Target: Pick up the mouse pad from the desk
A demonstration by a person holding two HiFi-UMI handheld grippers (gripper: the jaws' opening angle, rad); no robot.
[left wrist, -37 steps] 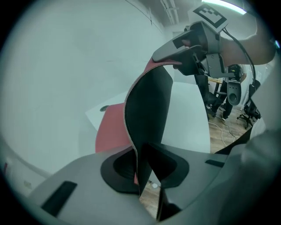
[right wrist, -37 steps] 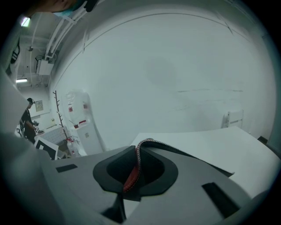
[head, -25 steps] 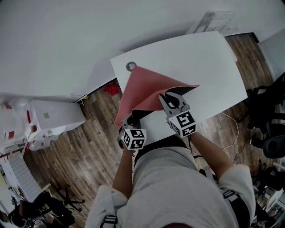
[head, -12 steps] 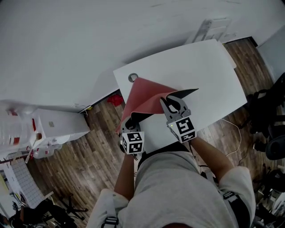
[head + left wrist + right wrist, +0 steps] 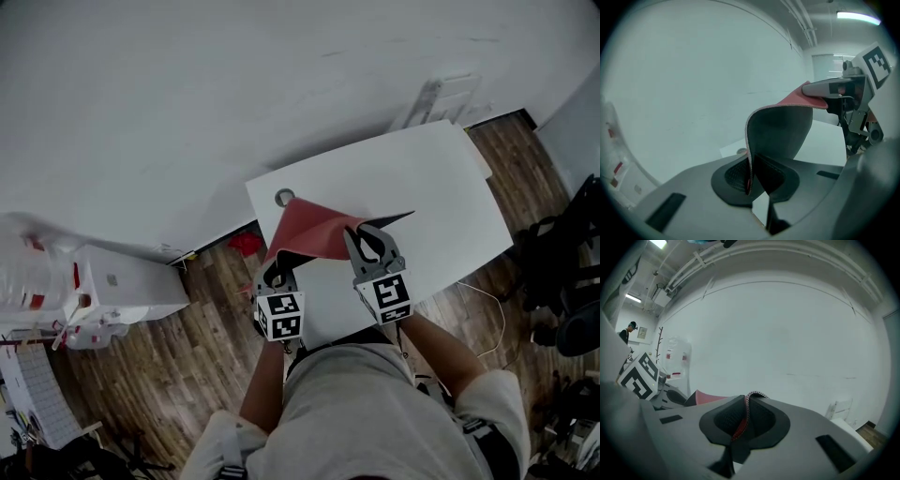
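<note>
The mouse pad (image 5: 314, 230) is red on top and dark underneath, and it hangs lifted above the white desk (image 5: 422, 178). My left gripper (image 5: 275, 273) is shut on its near left corner. The pad (image 5: 780, 129) curls up from between those jaws, dark side showing. My right gripper (image 5: 367, 241) is shut on the near right corner, where a stitched red edge of the pad (image 5: 747, 408) sits pinched between the pads. In the left gripper view the right gripper (image 5: 820, 89) shows at the pad's far corner.
A round cable hole (image 5: 285, 198) sits at the desk's far left corner. A white cabinet (image 5: 122, 281) stands on the wood floor to the left. Black office chairs (image 5: 567, 281) stand at the right. A white wall (image 5: 234, 84) runs behind the desk.
Both grippers have risen with the mouse pad held between them. The pad has come off the desk and shows less of its red face.
</note>
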